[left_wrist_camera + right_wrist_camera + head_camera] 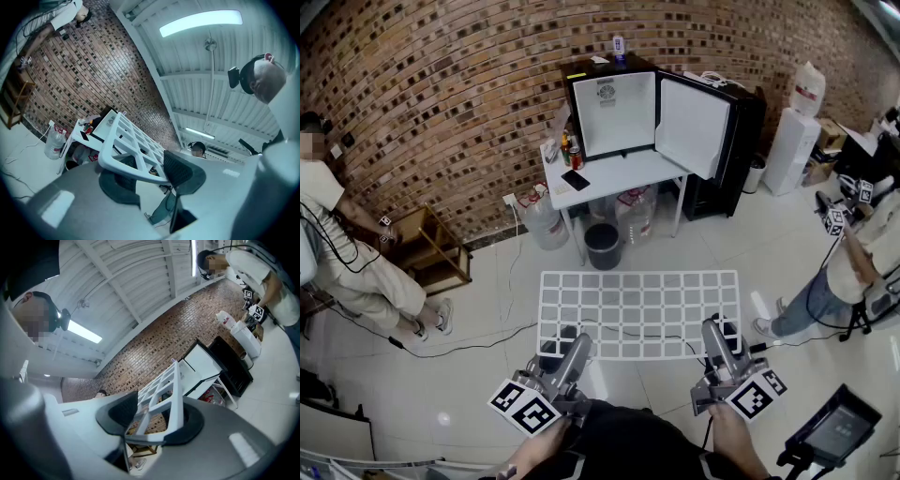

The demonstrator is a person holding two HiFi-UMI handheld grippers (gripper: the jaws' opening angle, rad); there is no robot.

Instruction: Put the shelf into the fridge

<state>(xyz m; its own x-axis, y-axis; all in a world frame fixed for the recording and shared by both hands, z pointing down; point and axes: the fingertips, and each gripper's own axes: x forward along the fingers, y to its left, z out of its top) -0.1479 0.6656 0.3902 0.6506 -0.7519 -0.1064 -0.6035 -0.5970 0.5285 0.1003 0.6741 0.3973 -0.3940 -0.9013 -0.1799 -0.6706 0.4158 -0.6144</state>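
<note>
A white grid shelf hangs level above the tiled floor in the head view. My left gripper is shut on its near-left edge and my right gripper on its near-right edge. The left gripper view has the shelf running away from the left gripper, its rim between the dark pads. In the right gripper view the shelf stands on edge in the right gripper. A small black fridge with its door open stands on a white table ahead.
Under the table are water bottles and a black bin. A black cabinet and a white dispenser stand to its right. One person stands at the left by a wooden stool, another person at the right.
</note>
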